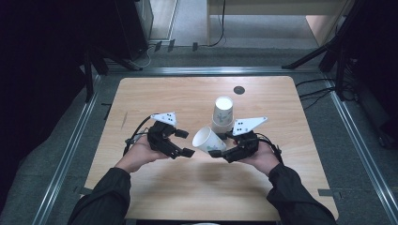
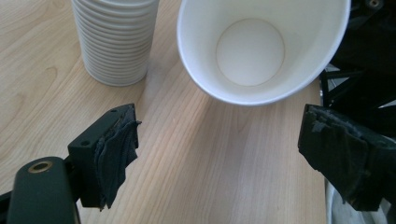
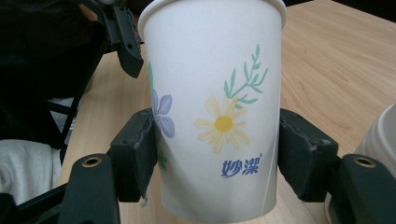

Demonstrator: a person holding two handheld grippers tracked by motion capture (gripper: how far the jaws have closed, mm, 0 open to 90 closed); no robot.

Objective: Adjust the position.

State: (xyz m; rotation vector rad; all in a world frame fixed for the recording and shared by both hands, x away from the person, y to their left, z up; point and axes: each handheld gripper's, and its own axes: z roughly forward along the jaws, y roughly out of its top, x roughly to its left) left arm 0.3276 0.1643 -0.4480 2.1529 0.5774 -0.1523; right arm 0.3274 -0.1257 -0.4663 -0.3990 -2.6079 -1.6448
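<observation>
A: Two things share the light wooden table (image 1: 155,187), biggest first after it: the tall stack of ribbed white paper cups (image 1: 223,112), standing upright past the middle, towards the far side

B: And the smaller one?

A: A single white paper cup with a printed yellow daisy and green sprig (image 3: 215,112). In the high view it lies tipped on its side in the air just in front of the stack, mouth turned to the person's left

B: What holds it?

A: The right gripper (image 3: 217,149). Its two black pads press on the cup's wall from either side, low down near the base

B: And the other one?

A: The left gripper (image 2: 219,149) stands wide apart with nothing between its pads. It faces the cup's open mouth; its own view looks straight in at the round white bottom (image 2: 251,51), with the stack (image 2: 116,42) beside it. In the high view its tips are near the rim but not touching
</observation>
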